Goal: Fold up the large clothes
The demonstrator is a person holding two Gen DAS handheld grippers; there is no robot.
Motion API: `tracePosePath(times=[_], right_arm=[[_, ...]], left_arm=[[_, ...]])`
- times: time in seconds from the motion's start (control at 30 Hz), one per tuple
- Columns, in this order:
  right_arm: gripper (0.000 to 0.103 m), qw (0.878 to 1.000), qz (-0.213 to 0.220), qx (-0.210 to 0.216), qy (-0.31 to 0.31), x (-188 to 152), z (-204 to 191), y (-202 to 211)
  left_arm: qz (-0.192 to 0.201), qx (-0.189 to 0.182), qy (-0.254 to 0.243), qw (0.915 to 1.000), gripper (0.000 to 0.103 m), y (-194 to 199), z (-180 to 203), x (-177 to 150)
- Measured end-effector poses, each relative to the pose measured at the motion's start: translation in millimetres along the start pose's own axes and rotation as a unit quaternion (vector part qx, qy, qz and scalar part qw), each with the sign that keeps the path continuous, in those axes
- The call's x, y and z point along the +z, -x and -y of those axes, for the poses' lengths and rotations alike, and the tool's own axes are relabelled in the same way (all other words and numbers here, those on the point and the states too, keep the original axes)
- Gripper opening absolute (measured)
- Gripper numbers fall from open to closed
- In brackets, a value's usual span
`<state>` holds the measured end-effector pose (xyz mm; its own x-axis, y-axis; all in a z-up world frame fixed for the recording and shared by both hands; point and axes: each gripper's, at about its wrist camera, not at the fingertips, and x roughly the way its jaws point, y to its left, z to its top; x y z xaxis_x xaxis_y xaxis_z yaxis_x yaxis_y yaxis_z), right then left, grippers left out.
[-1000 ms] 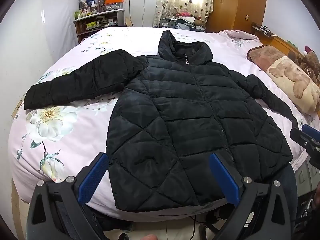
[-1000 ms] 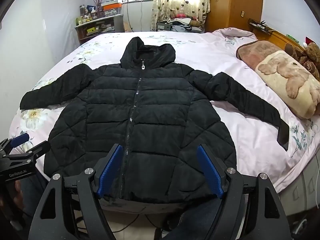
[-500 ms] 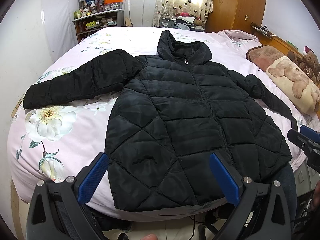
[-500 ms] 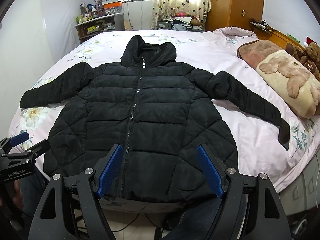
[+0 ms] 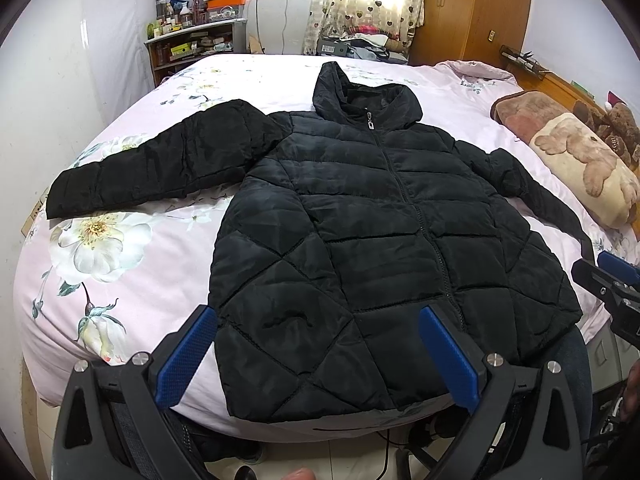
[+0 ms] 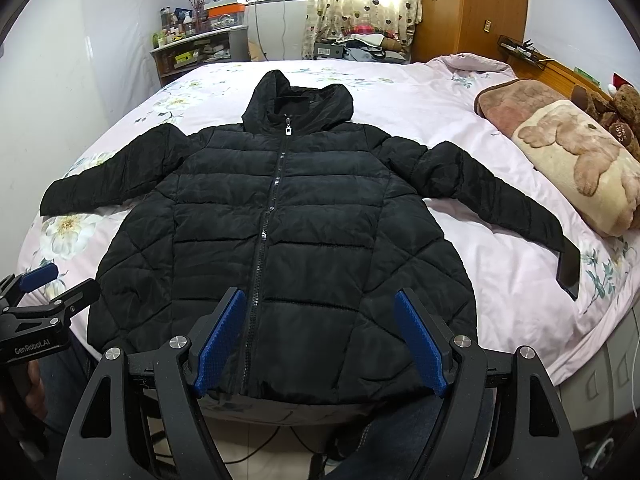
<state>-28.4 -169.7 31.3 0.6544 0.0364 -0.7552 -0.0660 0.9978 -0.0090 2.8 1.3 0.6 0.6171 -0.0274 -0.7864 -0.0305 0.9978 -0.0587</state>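
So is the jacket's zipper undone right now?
No, the black jacket is zipped shut, with the zipper pull sitting up at the collar just below the hood.

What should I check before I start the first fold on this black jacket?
1. Jacket lies flat, front up, on the bed: ok.
2. Zipper closed to the collar: ok.
3. Both sleeves spread out, the jacket's left one and right one: ok.
4. Left gripper open, empty: ok.
5. Right gripper open, empty: ok.
6. Hem fully on the bed: cannot tell; the near edge seems to overhang.
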Motion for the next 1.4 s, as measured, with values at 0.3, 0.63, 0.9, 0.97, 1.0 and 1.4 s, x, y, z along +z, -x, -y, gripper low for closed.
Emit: tracePosePath(times=[0.3,0.63,0.9,0.97,1.0,1.4], right_arm=[[0.077,1.0,0.0,0.0,0.0,-0.2,0.1,0.2],[0.077,1.0,-0.003,0.0,0.001,-3.2,-2.2,-1.4],[0.077,1.0,-0.003,0.0,0.001,-3.6,-2.4,-1.7],[0.077,1.0,-0.003,0.0,0.001,-3.4,-2.1,-1.8],[0.077,1.0,-0.003,0.0,0.001,-3.5,-2.1,-2.2],[0.077,1.0,-0.004,0.001,0.0,-3.8,-2.4,-3.1]], left_arm=[[0.001,0.0,-0.001,1.0,0.102,0.3,0.3,-0.1],[0.0,-0.001,-0.001,1.0,0.102,0.6,2.2,-0.2],[0.001,-0.001,-0.001,1.0,0.102,3.5,3.2,-0.2],[0.001,-0.002,-0.001,1.0,0.102,4.0,3.5,-0.3],[0.0,-0.002,-0.001,1.0,0.102,3.8,3.7,-0.2],[-0.004,-0.002,0.005,1.0,0.102,1.3,0.9,0.5]])
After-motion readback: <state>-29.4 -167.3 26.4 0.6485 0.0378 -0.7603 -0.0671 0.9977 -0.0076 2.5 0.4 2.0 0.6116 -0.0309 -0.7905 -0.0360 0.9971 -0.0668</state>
